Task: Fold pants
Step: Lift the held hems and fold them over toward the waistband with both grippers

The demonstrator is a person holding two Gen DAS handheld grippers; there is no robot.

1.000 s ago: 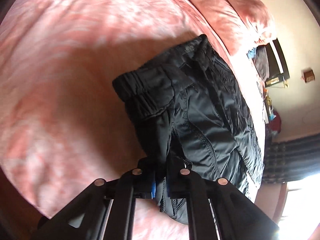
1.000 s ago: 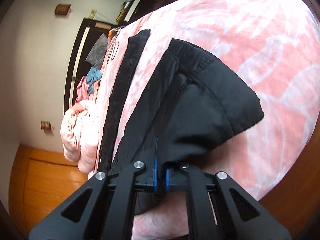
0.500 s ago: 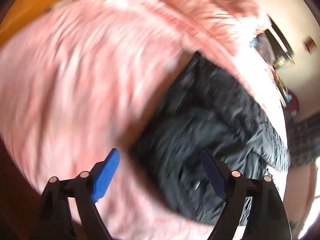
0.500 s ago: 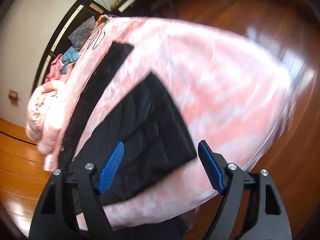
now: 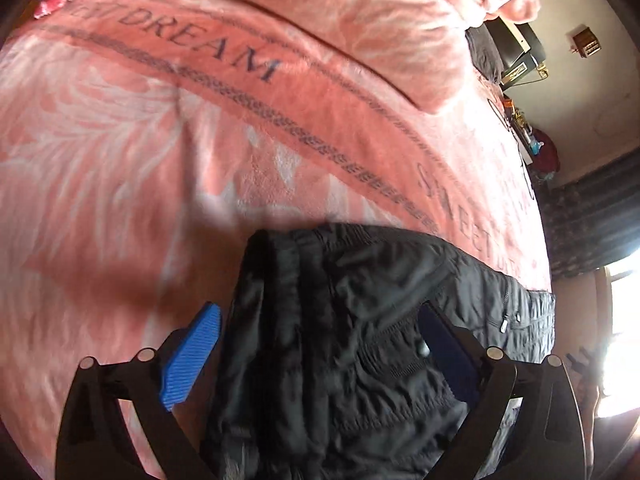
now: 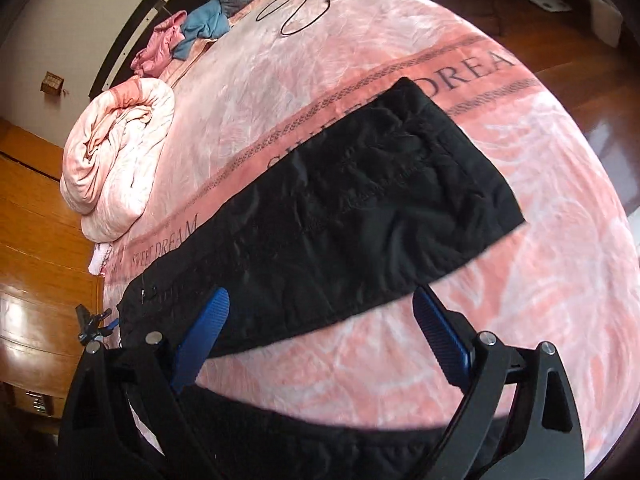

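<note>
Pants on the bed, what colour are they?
Black. The pants show best in the right wrist view, lying on the pink blanket.

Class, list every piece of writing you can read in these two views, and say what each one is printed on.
"DREAM": on the pink blanket, left wrist view.
"SWEET": same blanket border, partly behind the black pants.
"SWEET DREAM": blanket border, right wrist view, beside the pants.
"DREA": same border, cut off at the frame edge.
Nothing readable on the pants.
</note>
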